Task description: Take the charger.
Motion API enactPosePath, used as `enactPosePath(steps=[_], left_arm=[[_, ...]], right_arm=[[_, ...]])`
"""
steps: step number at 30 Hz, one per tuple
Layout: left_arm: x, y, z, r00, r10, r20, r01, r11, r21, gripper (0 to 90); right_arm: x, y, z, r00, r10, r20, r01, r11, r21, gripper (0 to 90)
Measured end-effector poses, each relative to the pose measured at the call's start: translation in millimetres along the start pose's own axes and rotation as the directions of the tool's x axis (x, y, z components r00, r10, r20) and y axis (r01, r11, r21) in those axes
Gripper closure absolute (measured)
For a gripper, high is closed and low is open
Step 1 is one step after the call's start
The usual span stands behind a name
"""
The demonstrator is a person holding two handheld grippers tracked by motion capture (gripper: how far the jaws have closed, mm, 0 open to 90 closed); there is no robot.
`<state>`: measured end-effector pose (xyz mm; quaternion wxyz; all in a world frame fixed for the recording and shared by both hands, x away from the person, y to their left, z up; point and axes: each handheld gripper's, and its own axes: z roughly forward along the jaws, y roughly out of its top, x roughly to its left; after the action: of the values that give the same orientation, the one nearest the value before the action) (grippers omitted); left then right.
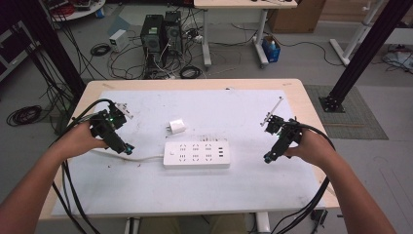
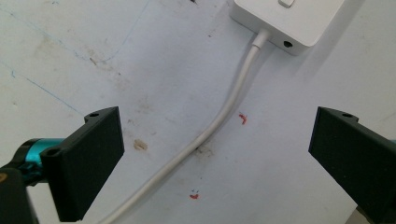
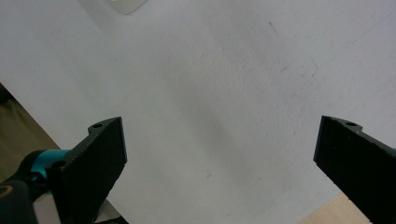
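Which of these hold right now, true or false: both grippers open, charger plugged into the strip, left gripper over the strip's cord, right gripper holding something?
1. Both the left gripper and the right gripper are open. True.
2. The white charger is plugged into the power strip. False: it lies on the mat behind the strip, apart from it.
3. The left gripper's jaws straddle the cord. True.
4. The right gripper holds something. False: bare mat between its jaws.

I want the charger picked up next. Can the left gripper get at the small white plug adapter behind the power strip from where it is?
Probably yes. The left gripper is open and holds nothing, and bare mat lies between it and the plug adapter. The power strip and its cable lie nearer the person, off that path.
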<state>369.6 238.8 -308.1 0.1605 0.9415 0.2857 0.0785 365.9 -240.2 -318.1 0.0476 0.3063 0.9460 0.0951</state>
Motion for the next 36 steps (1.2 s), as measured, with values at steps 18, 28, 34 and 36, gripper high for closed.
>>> enactPosePath(steps=[18, 28, 34, 36], left_arm=[[3.3, 34.2, -11.1, 0.9993, 0.034, 0.017, -0.032, 0.9931, -0.113, 3.3], [5.0, 69.6, 0.6, 0.9966, 0.08, 0.018, -0.077, 0.9876, -0.137, 3.3], [11.4, 86.2, 23.4, 0.9962, 0.085, 0.018, -0.082, 0.9889, -0.124, 3.3], [14.7, 91.2, 31.0, 0.9963, 0.083, 0.022, -0.079, 0.988, -0.133, 3.3]], right_arm=[[-0.2, -1.9, -5.2, 1.0, 0.005, -0.003, -0.005, 0.999, -0.033, 1.8], [-2.4, -1.6, -7.9, 0.9999, 0.01, -0.003, -0.01, 0.999, -0.046, 1.8], [-0.5, -0.9, -8.0, 0.9999, 0.014, -0.003, -0.014, 0.999, -0.045, 1.8], [-0.2, -0.8, -8.9, 1.0, 0.008, -0.002, -0.008, 0.999, -0.046, 1.8]])
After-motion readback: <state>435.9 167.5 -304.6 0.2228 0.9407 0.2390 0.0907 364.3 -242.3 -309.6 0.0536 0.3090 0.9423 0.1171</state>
